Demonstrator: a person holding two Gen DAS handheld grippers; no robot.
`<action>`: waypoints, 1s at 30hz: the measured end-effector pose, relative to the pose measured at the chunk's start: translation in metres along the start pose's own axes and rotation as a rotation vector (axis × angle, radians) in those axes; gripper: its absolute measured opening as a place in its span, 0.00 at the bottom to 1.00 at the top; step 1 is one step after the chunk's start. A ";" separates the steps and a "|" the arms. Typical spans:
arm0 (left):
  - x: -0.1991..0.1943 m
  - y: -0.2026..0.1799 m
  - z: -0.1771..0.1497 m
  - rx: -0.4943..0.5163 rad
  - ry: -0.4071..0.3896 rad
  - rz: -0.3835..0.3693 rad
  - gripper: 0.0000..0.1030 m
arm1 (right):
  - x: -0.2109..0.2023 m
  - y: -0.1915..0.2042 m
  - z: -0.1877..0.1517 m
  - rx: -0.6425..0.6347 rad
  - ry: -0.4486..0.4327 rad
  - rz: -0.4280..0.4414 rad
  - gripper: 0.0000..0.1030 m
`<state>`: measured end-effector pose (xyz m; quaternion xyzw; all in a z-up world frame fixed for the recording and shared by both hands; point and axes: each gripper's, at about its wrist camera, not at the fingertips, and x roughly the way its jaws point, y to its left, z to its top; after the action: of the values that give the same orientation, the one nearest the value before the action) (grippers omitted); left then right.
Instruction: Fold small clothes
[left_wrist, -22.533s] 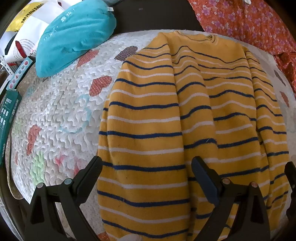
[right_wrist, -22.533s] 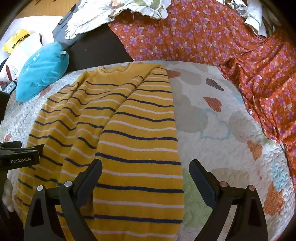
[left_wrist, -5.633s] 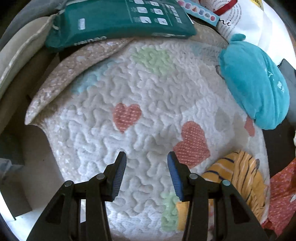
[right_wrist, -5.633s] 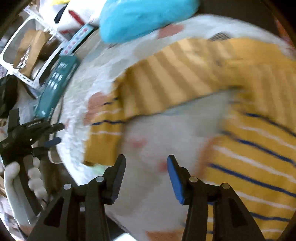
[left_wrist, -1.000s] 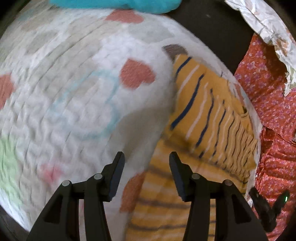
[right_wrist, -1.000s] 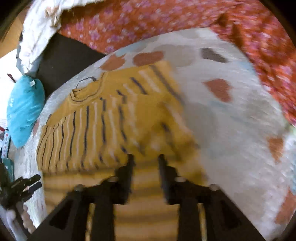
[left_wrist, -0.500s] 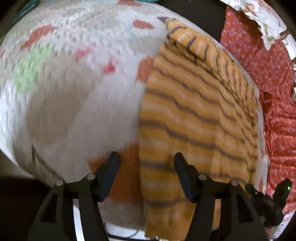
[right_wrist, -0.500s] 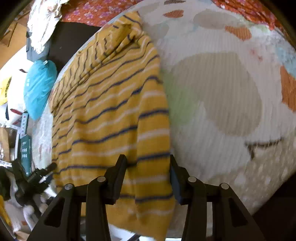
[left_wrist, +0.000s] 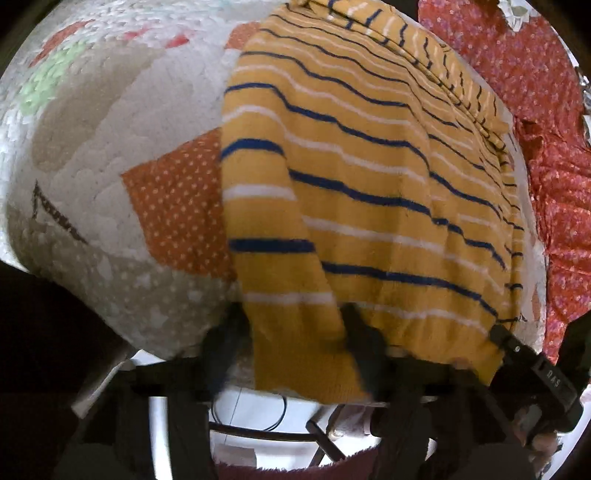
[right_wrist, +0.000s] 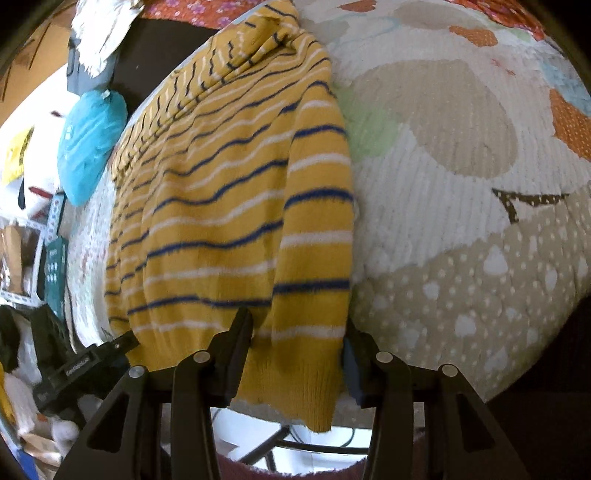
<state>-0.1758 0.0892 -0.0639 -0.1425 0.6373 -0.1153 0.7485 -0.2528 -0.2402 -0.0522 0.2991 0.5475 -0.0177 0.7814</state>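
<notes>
A yellow sweater (left_wrist: 369, 177) with blue and white stripes lies on the quilted pad (left_wrist: 110, 129), sleeves folded in, its hem hanging over the near edge. My left gripper (left_wrist: 291, 350) is open, its jaws either side of the hem's left corner. In the right wrist view the sweater (right_wrist: 229, 192) fills the left half. My right gripper (right_wrist: 295, 350) is open, its jaws either side of the hem's right corner. Each gripper shows in the other's view, the right one (left_wrist: 532, 373) and the left one (right_wrist: 85, 365).
Orange floral fabric (left_wrist: 535, 74) lies beyond the pad. A teal pillow (right_wrist: 88, 144) and a green pack (right_wrist: 55, 262) sit at the far left. Below the pad's near edge are a white floor, cables and a dark red rug (right_wrist: 295, 472).
Both grippers have dropped to the sweater's hem at the pad's near edge. The hem corners now sit between the jaws of each.
</notes>
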 end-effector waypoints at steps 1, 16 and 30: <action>-0.003 0.004 0.000 -0.025 0.005 -0.027 0.24 | 0.001 0.003 -0.003 -0.011 -0.002 -0.011 0.47; -0.074 0.017 0.024 -0.152 -0.088 -0.290 0.09 | -0.050 0.024 0.018 -0.027 -0.103 0.169 0.10; -0.071 -0.039 0.197 -0.159 -0.217 -0.308 0.09 | -0.043 0.078 0.175 -0.009 -0.237 0.233 0.10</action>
<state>0.0076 0.0905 0.0443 -0.3084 0.5308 -0.1620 0.7726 -0.0945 -0.2740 0.0587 0.3530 0.4130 0.0402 0.8386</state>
